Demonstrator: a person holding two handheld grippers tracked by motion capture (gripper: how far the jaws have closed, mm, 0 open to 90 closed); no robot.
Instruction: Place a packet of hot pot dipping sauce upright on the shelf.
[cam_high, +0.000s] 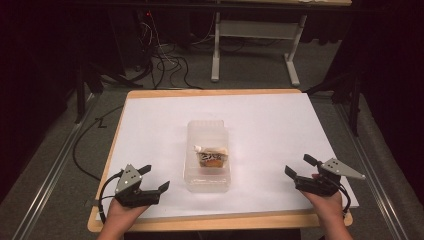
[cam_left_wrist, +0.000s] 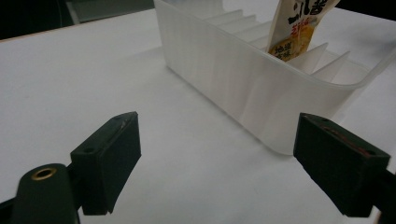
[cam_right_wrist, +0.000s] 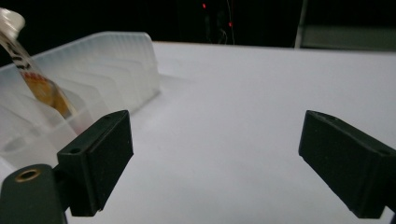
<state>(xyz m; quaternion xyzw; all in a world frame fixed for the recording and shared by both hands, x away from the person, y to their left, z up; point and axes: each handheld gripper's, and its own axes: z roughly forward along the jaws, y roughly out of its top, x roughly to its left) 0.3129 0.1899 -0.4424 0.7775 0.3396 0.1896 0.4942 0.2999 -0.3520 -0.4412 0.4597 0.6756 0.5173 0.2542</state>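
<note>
A clear plastic bin with inner dividers (cam_high: 207, 131) stands lengthwise in the middle of the white table. A yellow and white spouted pouch (cam_high: 212, 156) leans in one of its near slots. The left gripper view looks at the bin's side wall (cam_left_wrist: 243, 84) with the pouch (cam_left_wrist: 299, 28) rising above it. In the right gripper view the bin (cam_right_wrist: 116, 60) and pouch (cam_right_wrist: 32, 74) stand at the left. My left gripper (cam_high: 155, 179) rests open near the front left, a short way from the bin. My right gripper (cam_high: 299, 166) is open at the front right, nothing between its jaws.
The white sheet covers a wood-edged table (cam_high: 210, 92). Behind it on the floor stand a white table frame (cam_high: 255, 35) and tangled cables (cam_high: 165, 60). Dark stands flank both sides.
</note>
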